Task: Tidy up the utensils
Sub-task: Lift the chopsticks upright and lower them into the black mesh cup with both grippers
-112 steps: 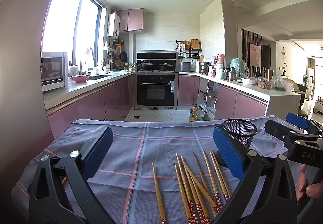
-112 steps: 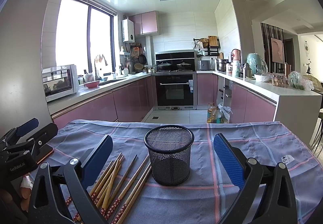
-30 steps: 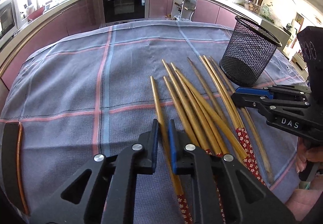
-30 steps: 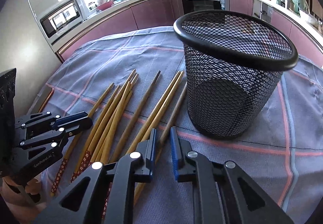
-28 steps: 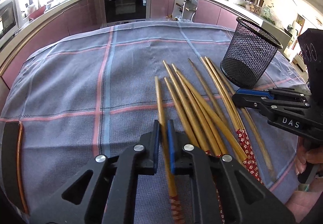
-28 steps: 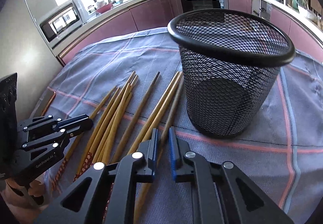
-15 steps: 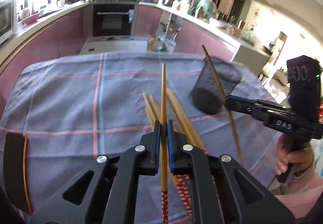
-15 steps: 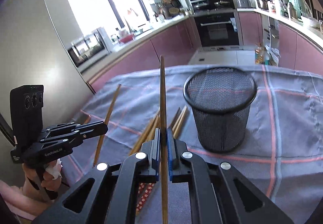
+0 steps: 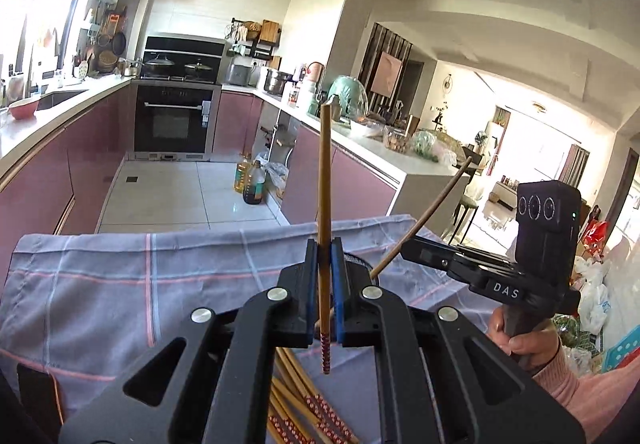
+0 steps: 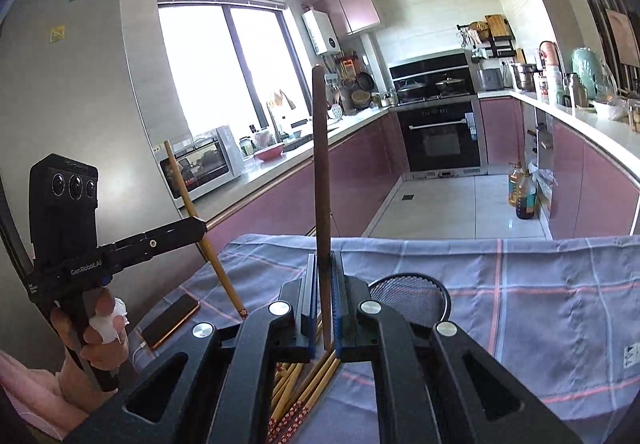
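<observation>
In the left wrist view my left gripper (image 9: 325, 256) is shut on a light bamboo chopstick (image 9: 324, 172) that stands upright between the blue pads, its red patterned end hanging below. In the right wrist view my right gripper (image 10: 324, 264) is shut on a darker brown chopstick (image 10: 320, 164), also upright. Each gripper shows in the other's view: the right gripper (image 9: 405, 247) with its slanted stick, the left gripper (image 10: 201, 223) with its own. The black mesh cup (image 10: 412, 294) stands on the cloth just beyond my right fingers. Several more chopsticks (image 10: 298, 388) lie on the checked cloth (image 10: 540, 284) below.
A phone (image 10: 170, 320) lies at the cloth's left edge. A hand (image 9: 528, 344) in a pink sleeve holds the right gripper's handle. Beyond the table's far edge are a tiled floor, oil bottles (image 9: 252, 184), pink cabinets and an oven.
Both grippers closed on one chopstick each down on the cloth, then rose and tilted up toward level. Each carried stick now stands in the air above the pile.
</observation>
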